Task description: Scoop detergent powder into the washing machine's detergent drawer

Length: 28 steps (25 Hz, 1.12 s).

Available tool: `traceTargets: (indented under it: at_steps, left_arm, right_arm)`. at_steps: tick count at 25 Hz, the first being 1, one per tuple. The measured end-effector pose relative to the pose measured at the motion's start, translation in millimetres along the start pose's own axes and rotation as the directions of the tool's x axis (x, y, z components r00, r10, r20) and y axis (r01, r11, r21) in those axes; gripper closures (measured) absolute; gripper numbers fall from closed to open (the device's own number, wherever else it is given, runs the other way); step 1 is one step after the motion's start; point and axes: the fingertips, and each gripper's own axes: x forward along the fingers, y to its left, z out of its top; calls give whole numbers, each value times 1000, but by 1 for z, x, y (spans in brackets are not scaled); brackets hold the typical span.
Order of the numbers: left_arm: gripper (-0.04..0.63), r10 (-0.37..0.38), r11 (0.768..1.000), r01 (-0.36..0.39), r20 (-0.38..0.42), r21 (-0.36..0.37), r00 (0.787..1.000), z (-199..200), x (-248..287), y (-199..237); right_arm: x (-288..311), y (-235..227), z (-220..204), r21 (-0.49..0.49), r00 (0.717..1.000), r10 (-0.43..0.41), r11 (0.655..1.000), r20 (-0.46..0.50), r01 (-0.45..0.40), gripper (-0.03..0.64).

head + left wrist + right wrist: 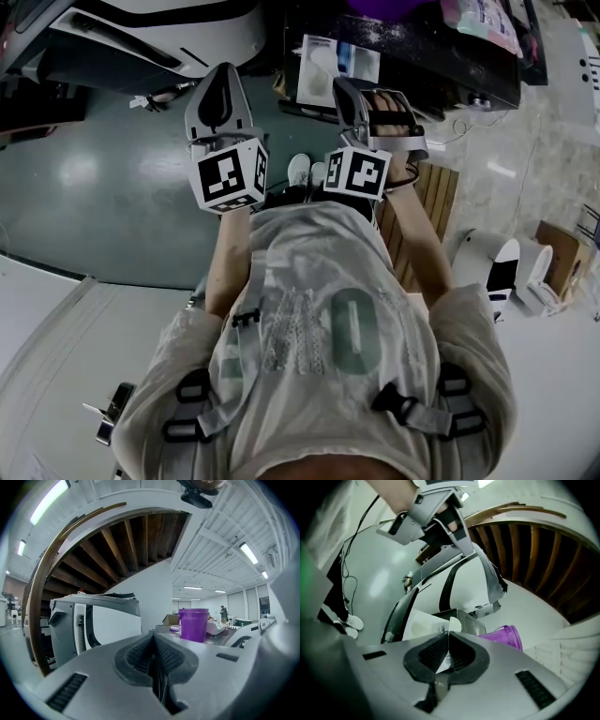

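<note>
Both grippers are held up in front of the person's chest. My left gripper [223, 73] [153, 637] is shut with nothing between its pads. My right gripper [343, 86] [448, 634] is shut on a thin white piece that looks like a scoop [453, 624], whose rounded end sticks out past the tips. A white washing machine [150, 33] [93, 625] [464, 588] stands ahead on the left. Beside it an open grey box [336, 64] [440, 620] holds white contents. A purple bucket [193, 624] [504, 637] stands behind the box. I cannot make out the drawer.
A dark table [469, 56] with bags and clutter is at the upper right. Wooden slats [433, 211] run by the person's right side, and wooden stairs [122, 541] arch overhead. White shoes [300, 169] stand on the grey floor. A cardboard box [562, 253] sits at the right.
</note>
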Motion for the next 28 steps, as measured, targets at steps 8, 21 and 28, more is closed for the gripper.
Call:
traceTargets:
  at_steps: [8,21,28]
  left_arm:
    - [575,9,1000,-9,-1,-1,1000,-3,-5,3]
    - [575,7,1000,-7,10,-1,1000,0,-12,1]
    - [575,-22,1000,21,40,18,999,14,-9,-9]
  right_arm:
    - [-2,5,-4,-165,999,-41,985,1,41,607]
    - [-8,4,3,-192,998,-54,980,19,57,607]
    - [-13,-20,4,-74,996,-88,993,34,90,607]
